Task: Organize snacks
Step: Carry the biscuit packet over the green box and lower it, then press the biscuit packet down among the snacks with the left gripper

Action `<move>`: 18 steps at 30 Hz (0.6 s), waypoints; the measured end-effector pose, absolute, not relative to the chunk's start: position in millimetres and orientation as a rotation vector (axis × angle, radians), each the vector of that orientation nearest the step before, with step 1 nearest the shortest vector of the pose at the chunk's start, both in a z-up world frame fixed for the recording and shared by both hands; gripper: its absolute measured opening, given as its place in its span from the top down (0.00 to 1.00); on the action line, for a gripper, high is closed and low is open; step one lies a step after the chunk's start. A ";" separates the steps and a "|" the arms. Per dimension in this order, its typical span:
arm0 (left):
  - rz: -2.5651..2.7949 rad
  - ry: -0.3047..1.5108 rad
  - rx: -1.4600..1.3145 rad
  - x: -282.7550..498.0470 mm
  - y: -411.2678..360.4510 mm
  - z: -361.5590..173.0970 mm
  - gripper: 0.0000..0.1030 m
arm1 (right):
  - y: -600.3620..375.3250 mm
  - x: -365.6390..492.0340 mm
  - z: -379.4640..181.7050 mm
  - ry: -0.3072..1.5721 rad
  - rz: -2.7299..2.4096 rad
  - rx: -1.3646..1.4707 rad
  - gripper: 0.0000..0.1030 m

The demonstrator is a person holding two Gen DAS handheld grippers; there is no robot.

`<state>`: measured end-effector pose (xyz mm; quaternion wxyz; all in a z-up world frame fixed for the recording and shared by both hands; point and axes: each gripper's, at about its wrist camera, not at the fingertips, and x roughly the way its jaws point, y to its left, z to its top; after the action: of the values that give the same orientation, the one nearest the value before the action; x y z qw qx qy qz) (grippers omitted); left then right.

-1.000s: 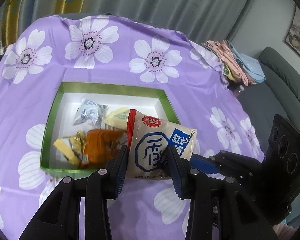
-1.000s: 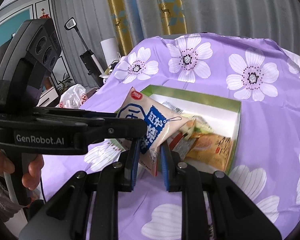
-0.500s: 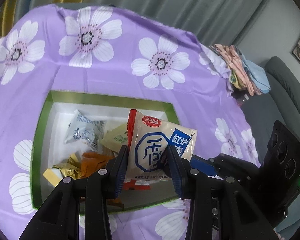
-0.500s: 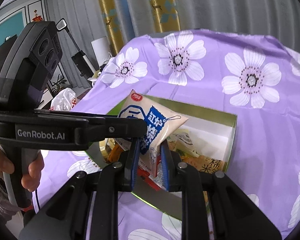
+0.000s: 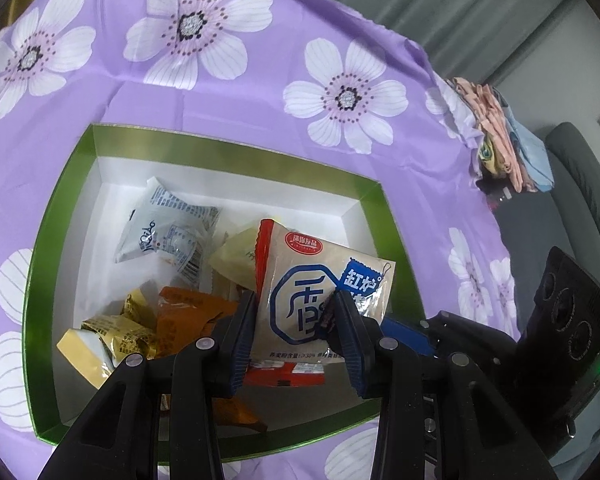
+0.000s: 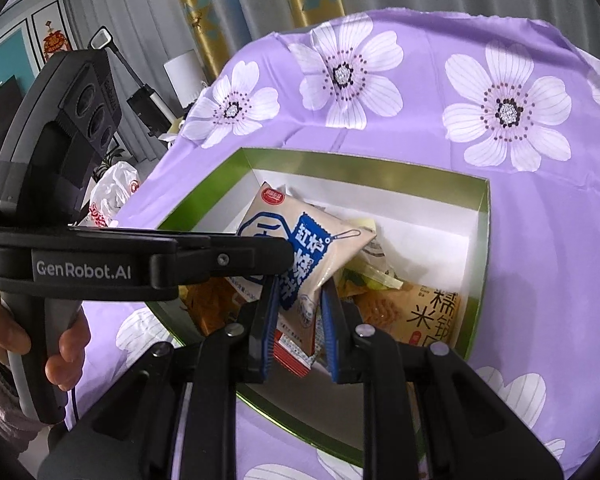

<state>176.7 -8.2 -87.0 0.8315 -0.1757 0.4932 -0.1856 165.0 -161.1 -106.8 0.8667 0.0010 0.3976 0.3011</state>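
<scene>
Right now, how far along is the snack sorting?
Done: several packets already lie in the green box, among them a white wrapper and an orange packet. In hand: both the left claw and the right claw pinch one beige-and-blue snack pack over the box. Left: release it. No loose snacks show on the purple floral cloth.

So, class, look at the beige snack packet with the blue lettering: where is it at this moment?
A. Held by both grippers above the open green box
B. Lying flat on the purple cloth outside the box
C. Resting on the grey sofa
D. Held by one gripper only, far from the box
A: the left gripper and the right gripper both pinch the beige snack packet, which hangs over the green box of snacks.
</scene>
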 end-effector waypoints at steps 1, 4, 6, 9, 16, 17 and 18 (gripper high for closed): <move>-0.391 1.048 -0.373 177.2 -7.6 -88.6 0.62 | -160.4 165.8 -107.6 0.837 0.630 0.003 0.79; -0.385 1.054 -0.370 178.3 -6.6 -91.9 0.62 | -159.1 167.0 -109.4 0.846 0.628 0.001 0.79; -0.382 1.057 -0.368 178.7 -6.2 -93.7 0.62 | -158.4 167.5 -110.7 0.851 0.626 0.000 0.79; -0.380 1.058 -0.368 179.0 -5.4 -94.5 0.62 | -158.3 168.8 -111.1 0.854 0.622 -0.003 0.79; -0.353 1.070 -0.353 179.9 -6.0 -100.6 0.62 | -157.6 169.5 -109.6 0.853 0.616 -0.016 0.79; -0.352 1.070 -0.349 179.9 -6.1 -100.5 0.62 | -157.5 169.4 -109.5 0.855 0.615 -0.015 0.78; -0.350 1.069 -0.345 179.6 -5.7 -100.6 0.62 | -157.4 169.4 -109.8 0.856 0.613 -0.015 0.78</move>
<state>179.6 -5.7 -100.6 0.8319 -0.1625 0.5043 -0.1650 169.4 -157.4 -109.8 0.8646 -0.0073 0.4086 0.2923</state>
